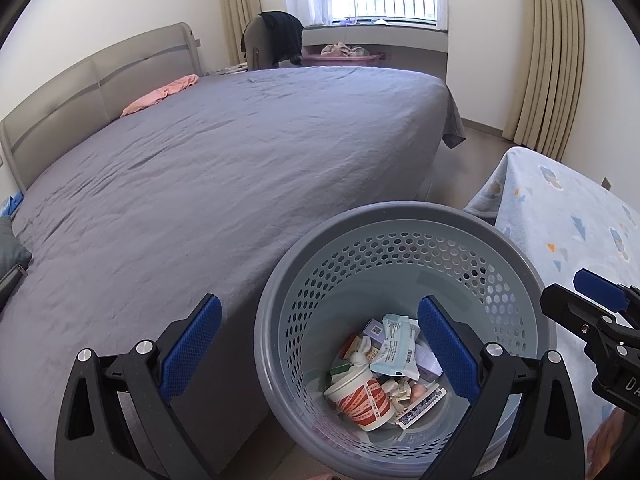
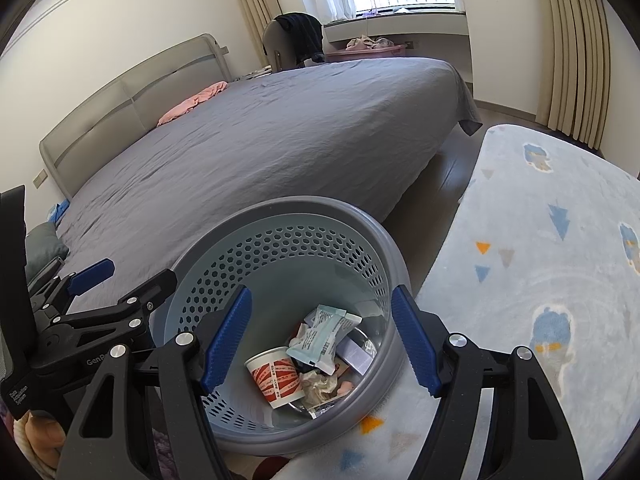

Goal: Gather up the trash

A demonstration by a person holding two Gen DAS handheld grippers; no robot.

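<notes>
You have a round grey plastic trash basket (image 1: pixel 404 216) with honeycomb holes in its pale inner wall, standing upright on the floor between the bed and the patterned blanket. At its bottom lies a white paper noodle cup with red print (image 1: pixel 360 398), tipped on its side, mouth toward the wall. Beside it you see a pale blue-and-white plastic wrapper (image 1: pixel 396 350), crumpled tissue (image 1: pixel 400 392) and small cartons heaped together, touching one another.

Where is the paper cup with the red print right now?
The paper cup lies on its side at the bottom of the grey basket, low centre in both wrist views, beside crumpled tissue.
</notes>
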